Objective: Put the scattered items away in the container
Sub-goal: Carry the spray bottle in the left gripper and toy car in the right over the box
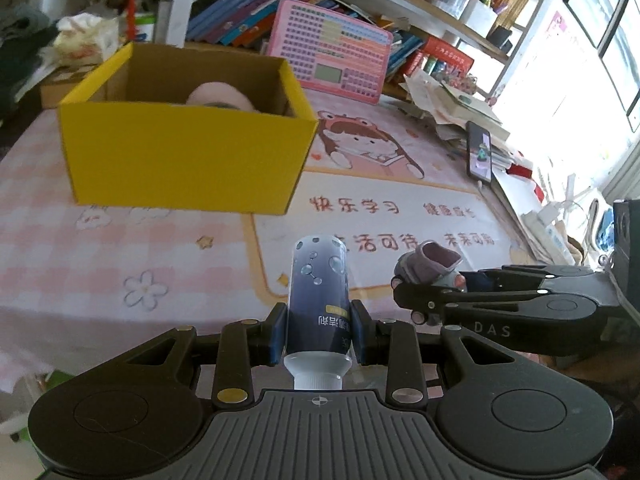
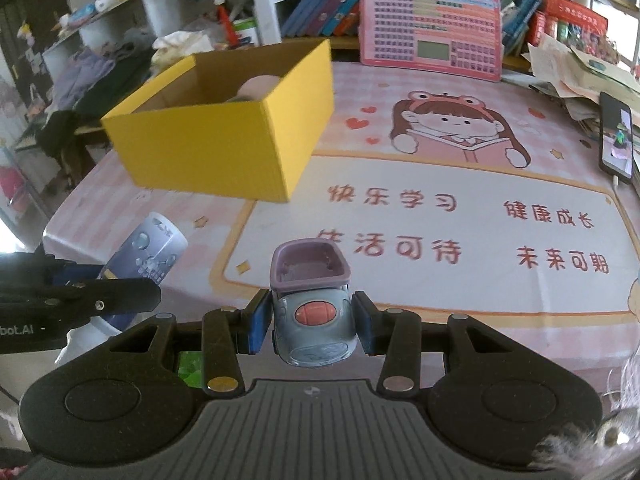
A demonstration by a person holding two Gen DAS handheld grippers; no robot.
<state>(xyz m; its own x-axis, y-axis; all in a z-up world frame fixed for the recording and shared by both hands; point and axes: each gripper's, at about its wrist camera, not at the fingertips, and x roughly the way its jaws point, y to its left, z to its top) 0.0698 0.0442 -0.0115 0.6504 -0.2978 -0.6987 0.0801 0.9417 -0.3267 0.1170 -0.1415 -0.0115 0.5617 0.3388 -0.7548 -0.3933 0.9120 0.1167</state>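
1. Left wrist view. The left hand-held gripper [image 1: 319,334] pinches one dark-labelled bottle [image 1: 319,300] between its blue pads, white cap toward the camera, base pointing forward. It hangs above the near part of the surface [image 1: 120,248], which carries a pink checked mat with a cartoon print. One yellow box [image 1: 188,160], open-topped, stands ahead and left; a single pinkish rounded item [image 1: 222,98] shows over its near wall. Bare mat lies between bottle and box. At right, the right hand-held gripper [image 1: 430,292] reaches in sideways, clamped on one toy car [image 1: 430,266]. One phone [image 1: 479,152] stands propped at the right edge beside stacked papers; one pink keyboard toy [image 1: 336,50] leans against books behind the box.

2. Right wrist view. The right hand-held gripper [image 2: 312,326] squeezes the grey toy car [image 2: 311,320] by its sides, its purple open tub facing forward. The yellow box [image 2: 224,148] sits ahead and left, near the surface's [image 2: 480,312] left edge; open mat separates car and box. The left hand-held gripper [image 2: 100,280] enters from the left, holding the bottle [image 2: 148,252] tilted. The phone [image 2: 618,140] stands far right; the keyboard toy [image 2: 430,26] stands behind.
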